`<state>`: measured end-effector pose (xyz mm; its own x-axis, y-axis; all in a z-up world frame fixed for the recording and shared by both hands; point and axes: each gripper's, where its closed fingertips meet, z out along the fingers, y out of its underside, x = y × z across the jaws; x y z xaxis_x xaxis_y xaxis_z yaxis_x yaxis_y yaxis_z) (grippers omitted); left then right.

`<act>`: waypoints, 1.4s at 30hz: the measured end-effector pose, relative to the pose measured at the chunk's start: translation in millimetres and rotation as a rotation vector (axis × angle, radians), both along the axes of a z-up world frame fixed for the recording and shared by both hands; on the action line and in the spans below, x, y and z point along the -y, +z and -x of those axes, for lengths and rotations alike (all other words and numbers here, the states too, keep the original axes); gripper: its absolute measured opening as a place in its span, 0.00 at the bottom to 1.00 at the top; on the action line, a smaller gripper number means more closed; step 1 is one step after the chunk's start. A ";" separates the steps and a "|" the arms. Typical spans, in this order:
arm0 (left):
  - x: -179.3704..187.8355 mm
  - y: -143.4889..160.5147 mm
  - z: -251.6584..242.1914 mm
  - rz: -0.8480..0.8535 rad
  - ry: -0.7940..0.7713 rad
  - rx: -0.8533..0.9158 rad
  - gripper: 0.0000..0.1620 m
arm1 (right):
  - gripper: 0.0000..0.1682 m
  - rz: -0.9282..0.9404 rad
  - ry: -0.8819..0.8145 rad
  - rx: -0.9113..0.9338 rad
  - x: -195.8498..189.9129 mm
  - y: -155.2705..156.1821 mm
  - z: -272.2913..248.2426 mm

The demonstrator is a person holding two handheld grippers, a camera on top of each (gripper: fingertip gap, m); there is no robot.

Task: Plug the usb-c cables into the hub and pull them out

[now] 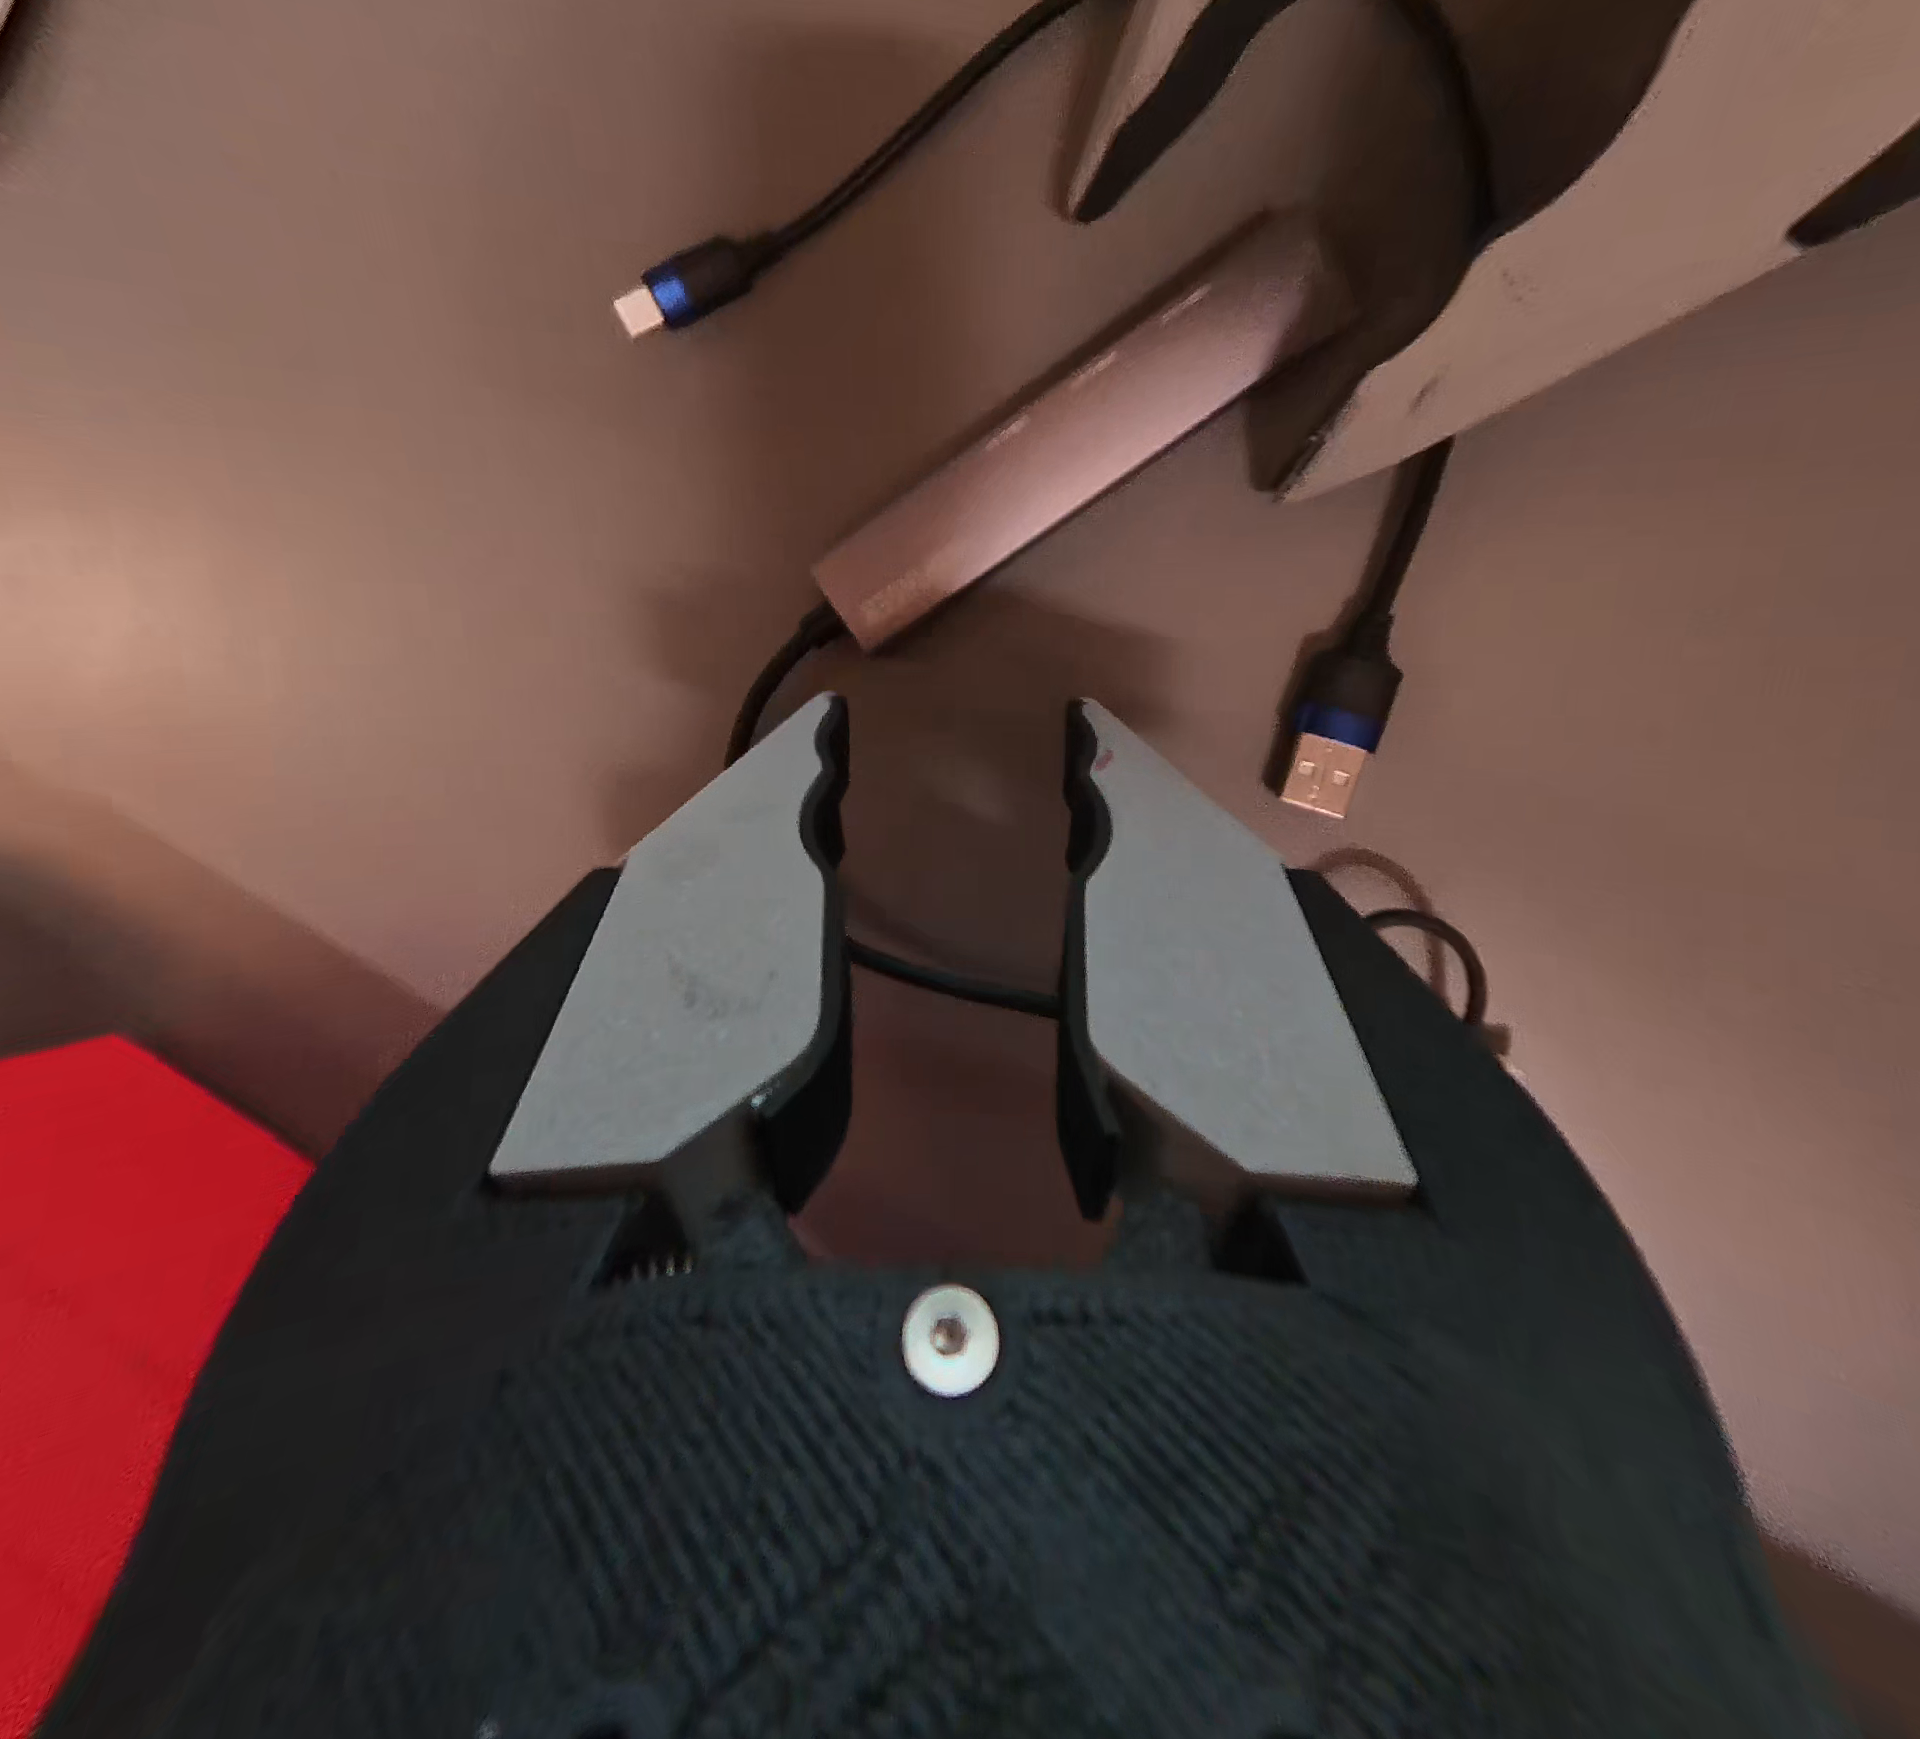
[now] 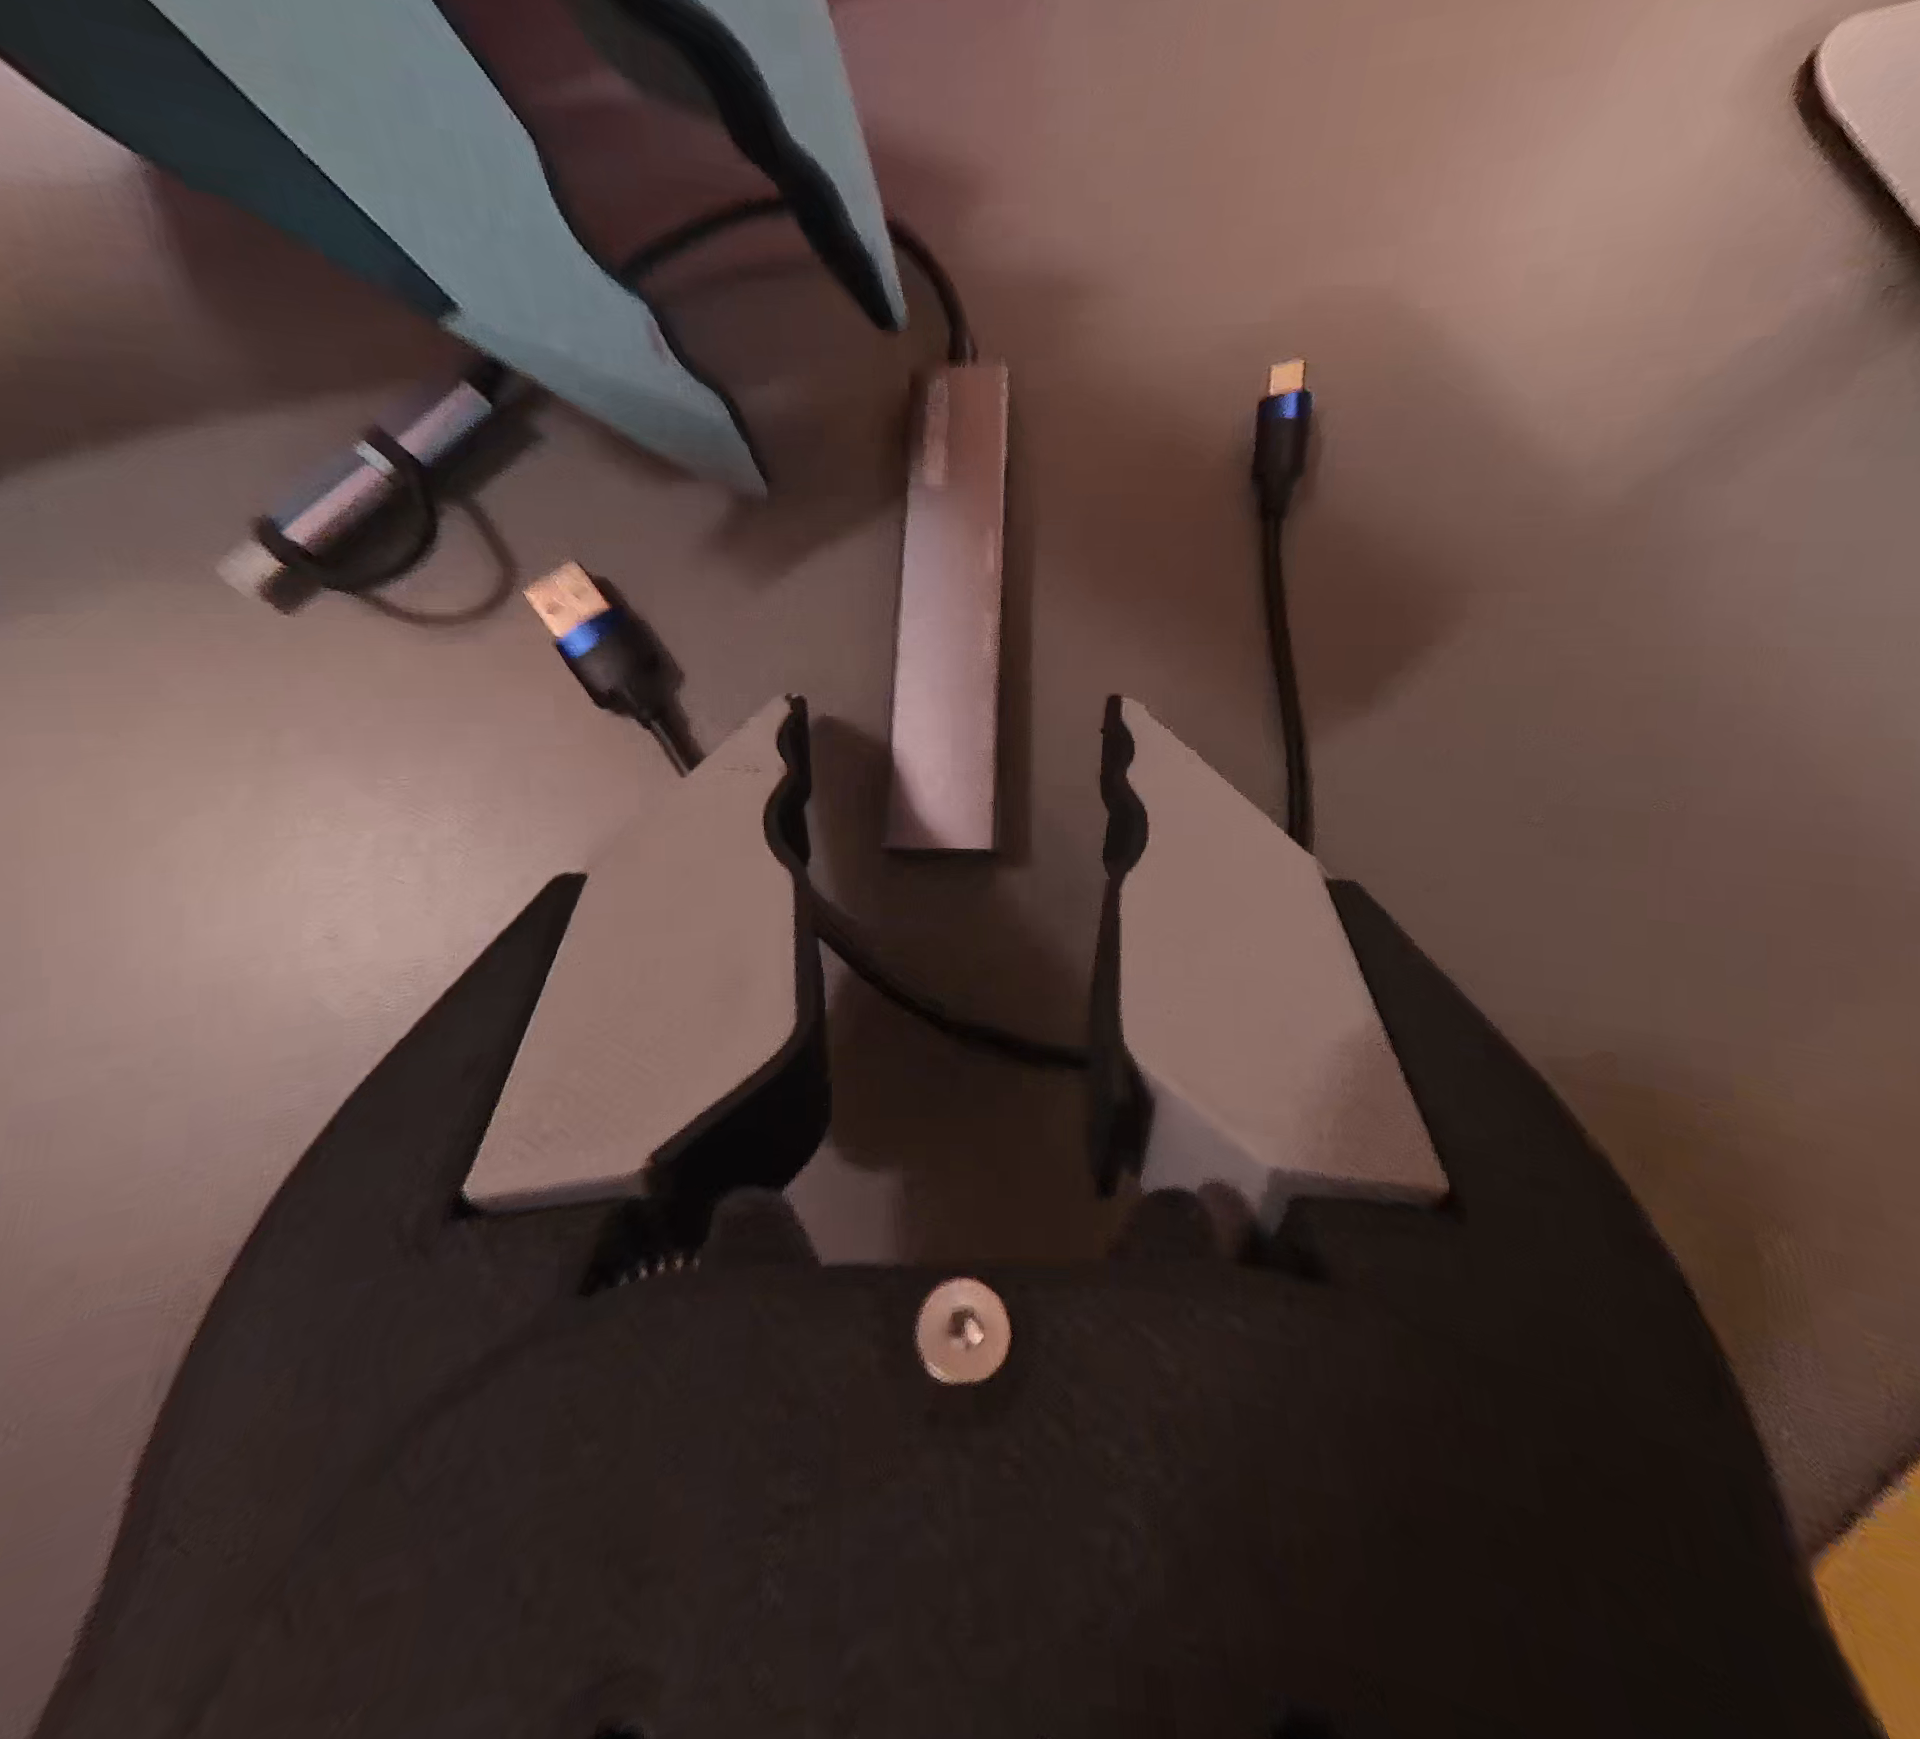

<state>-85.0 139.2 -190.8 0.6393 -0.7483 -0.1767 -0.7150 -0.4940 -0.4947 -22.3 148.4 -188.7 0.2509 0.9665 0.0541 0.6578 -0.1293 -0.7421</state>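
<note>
A slim grey hub (image 2: 956,598) lies flat on the brown table, with nothing plugged into its side. My right gripper (image 2: 956,713) is open and empty, its fingertips on either side of the hub's near end. A black cable's blue-collared USB-C plug (image 2: 1286,411) lies loose to the hub's right. Its USB-A plug (image 2: 582,619) lies to the left. In the left wrist view my left gripper (image 1: 958,723) is open and empty just short of the hub's (image 1: 1081,432) cabled end. The USB-C plug (image 1: 665,299) lies beyond it to the left.
The hub's own black lead (image 2: 935,287) loops to a grey connector (image 2: 353,494) at the left. The cable's middle (image 2: 935,1014) runs under my right gripper. A red object (image 1: 125,1274), a pale flat object (image 2: 1870,100) and a yellow object (image 2: 1870,1606) sit at the edges. The USB-C plug (image 1: 665,299) is about equally far from each gripper, around 8 centimetres. It is also in sight in the right wrist view (image 2: 1276,398).
</note>
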 end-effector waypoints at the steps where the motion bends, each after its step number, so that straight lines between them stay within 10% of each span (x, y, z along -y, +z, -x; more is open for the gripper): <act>1: 0.3 1.2 2.1 -0.012 0.016 0.005 0.24 | 0.33 -0.038 -0.008 0.025 -3.1 -3.4 -0.4; 5: -1.9 12.0 11.6 -0.054 0.088 0.014 0.23 | 0.26 -0.045 0.012 0.014 -1.6 -2.8 3.3; 6: -2.3 16.6 9.9 -0.060 0.095 0.038 0.23 | 0.12 -0.013 0.041 0.015 3.6 -4.2 3.5; 22: -4.1 3.3 -8.2 0.031 -0.196 -0.087 0.33 | 0.11 -0.229 0.199 -0.048 25.8 21.7 10.8; 27: 2.5 -2.2 -26.8 0.060 -0.275 -0.013 0.20 | 0.11 -0.234 0.189 -0.047 22.1 22.4 7.0; 42: 31.3 44.0 -20.7 -0.864 -0.376 -0.620 0.15 | 0.13 -0.022 0.269 -0.143 45.2 20.9 18.9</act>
